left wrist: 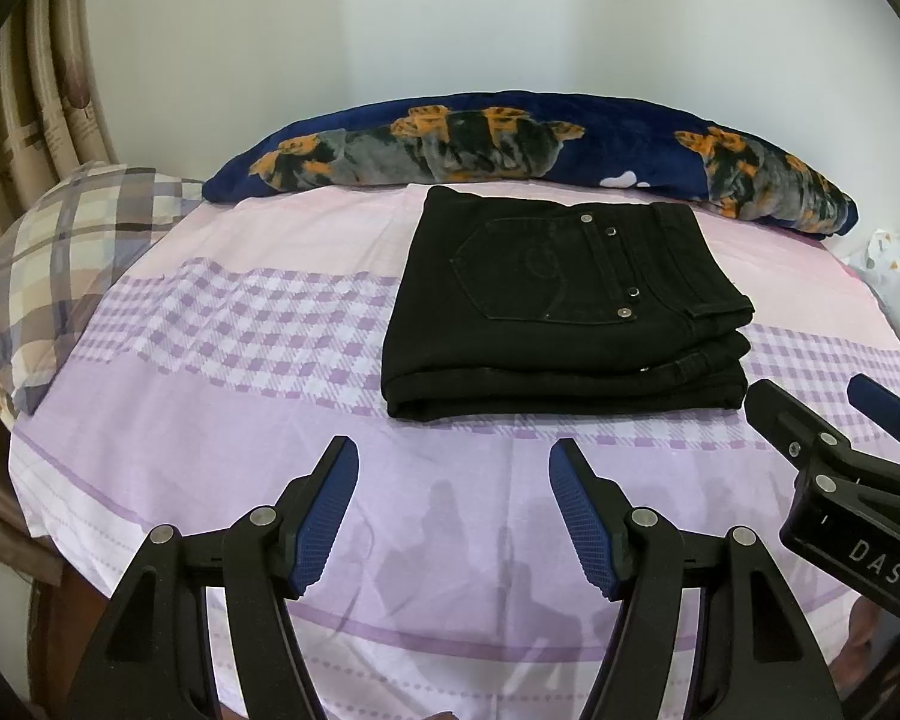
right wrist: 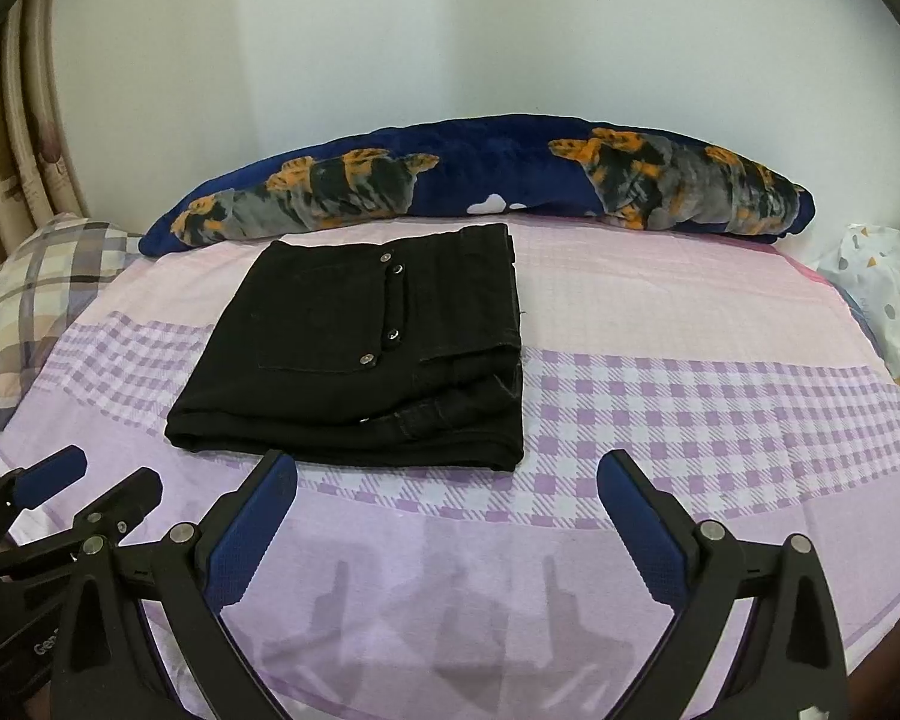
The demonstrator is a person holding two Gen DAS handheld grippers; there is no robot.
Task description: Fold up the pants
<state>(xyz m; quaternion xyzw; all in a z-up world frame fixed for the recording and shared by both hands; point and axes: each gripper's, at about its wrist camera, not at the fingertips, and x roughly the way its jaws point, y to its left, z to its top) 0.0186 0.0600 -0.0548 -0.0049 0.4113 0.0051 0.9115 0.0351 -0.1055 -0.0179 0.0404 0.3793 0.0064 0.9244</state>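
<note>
The black pants (left wrist: 546, 312) lie folded into a compact stack on the pink and purple bedsheet (left wrist: 210, 360), back pocket and rivets facing up. In the right wrist view the same pants (right wrist: 354, 360) lie left of centre. My left gripper (left wrist: 453, 462) hovers open over the sheet, short of the stack's near edge, holding nothing. My right gripper (right wrist: 447, 474) is also open and empty, its left finger close to the stack's front edge. The right gripper (left wrist: 810, 402) shows at the right edge of the left wrist view, and the left gripper (right wrist: 108, 468) at the lower left of the right wrist view.
A rolled navy blanket (left wrist: 510, 144) with an orange and grey print lies along the wall behind the pants. A plaid pillow (left wrist: 60, 258) sits at the left, a white spotted cloth (right wrist: 882, 294) at the right. Curtains (left wrist: 30, 90) hang at the far left.
</note>
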